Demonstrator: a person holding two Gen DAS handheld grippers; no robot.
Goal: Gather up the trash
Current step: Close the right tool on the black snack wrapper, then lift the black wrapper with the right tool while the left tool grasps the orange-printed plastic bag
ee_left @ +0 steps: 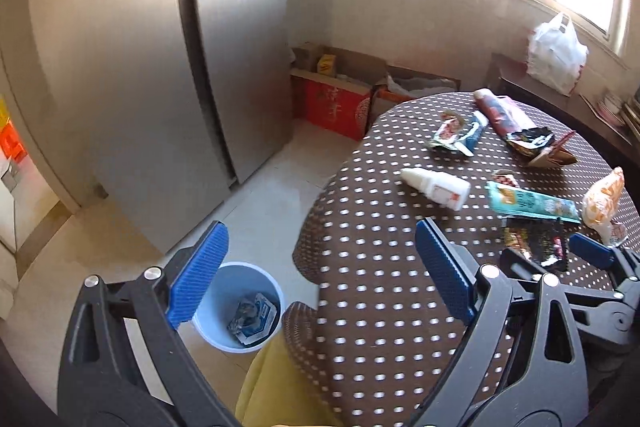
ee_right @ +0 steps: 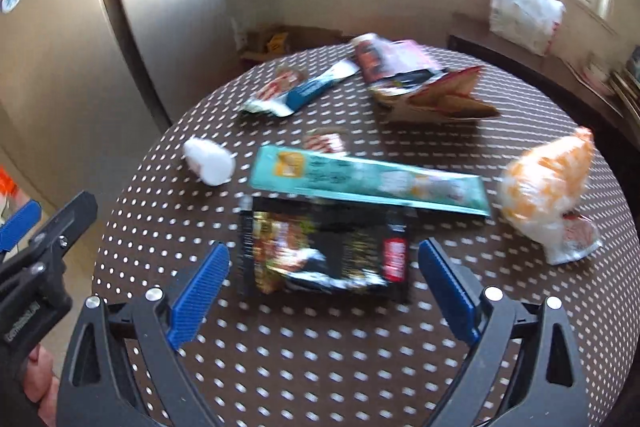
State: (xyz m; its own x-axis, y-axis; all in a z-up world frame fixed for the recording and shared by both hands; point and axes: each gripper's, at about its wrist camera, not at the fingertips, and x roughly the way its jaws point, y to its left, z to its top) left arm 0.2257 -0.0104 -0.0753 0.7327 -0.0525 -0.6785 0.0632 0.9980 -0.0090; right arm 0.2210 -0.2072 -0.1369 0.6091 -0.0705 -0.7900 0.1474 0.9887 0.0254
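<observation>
Several pieces of trash lie on a round table with a brown dotted cloth (ee_right: 320,367). A black snack wrapper (ee_right: 324,259) lies just ahead of my right gripper (ee_right: 322,287), which is open and empty above the cloth. Behind it lie a long teal packet (ee_right: 368,183), a white bottle (ee_right: 210,161) and an orange-and-white bag (ee_right: 548,183). My left gripper (ee_left: 320,267) is open and empty over the table's left edge. A blue bin (ee_left: 240,307) with some trash inside stands on the floor below it. The white bottle (ee_left: 438,187) also shows in the left wrist view.
A steel fridge (ee_left: 140,67) stands to the left. Cardboard boxes (ee_left: 336,95) sit against the wall behind the table. A white plastic bag (ee_right: 524,7) rests on a dark bench under the window. More wrappers (ee_right: 400,75) lie at the table's far side.
</observation>
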